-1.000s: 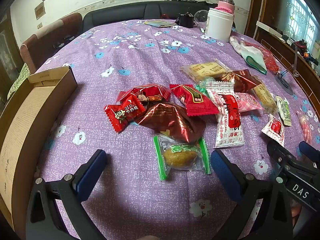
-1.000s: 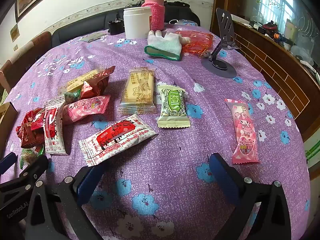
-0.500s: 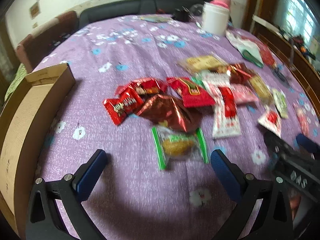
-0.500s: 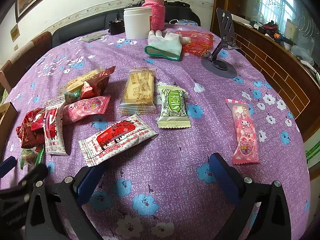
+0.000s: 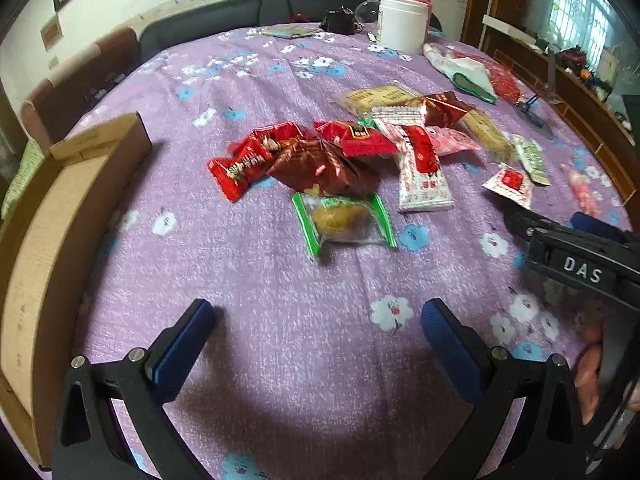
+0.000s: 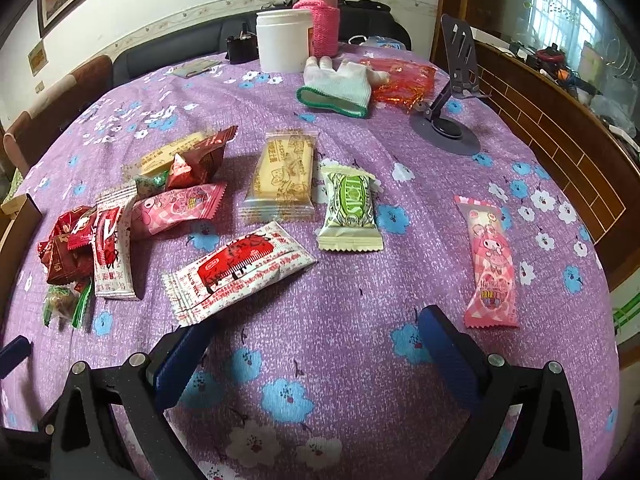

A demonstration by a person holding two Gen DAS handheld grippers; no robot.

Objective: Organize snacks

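Several snack packets lie scattered on a purple flowered tablecloth [image 5: 280,300]. In the left wrist view, a clear green-edged packet with a yellow cake [image 5: 343,222] lies nearest, behind it a pile of red packets [image 5: 304,156]. A cardboard box [image 5: 60,216] stands at the left. My left gripper [image 5: 318,332] is open and empty, short of the cake packet. In the right wrist view, my right gripper [image 6: 312,344] is open and empty; its left finger is just under the near end of a white and red packet [image 6: 240,272]. A pink packet [image 6: 490,264] lies to the right.
A green packet [image 6: 350,210] and a beige biscuit packet [image 6: 282,176] lie mid-table. A white jar [image 6: 284,42], pink-sleeved bottle [image 6: 322,20], glove [image 6: 340,86] and phone stand [image 6: 452,96] stand at the far side. The right gripper's body [image 5: 580,268] shows at the left view's right edge.
My left gripper has drawn back and risen, so the cake packet and red pile now sit farther ahead. The right gripper has barely moved. Both stay open.
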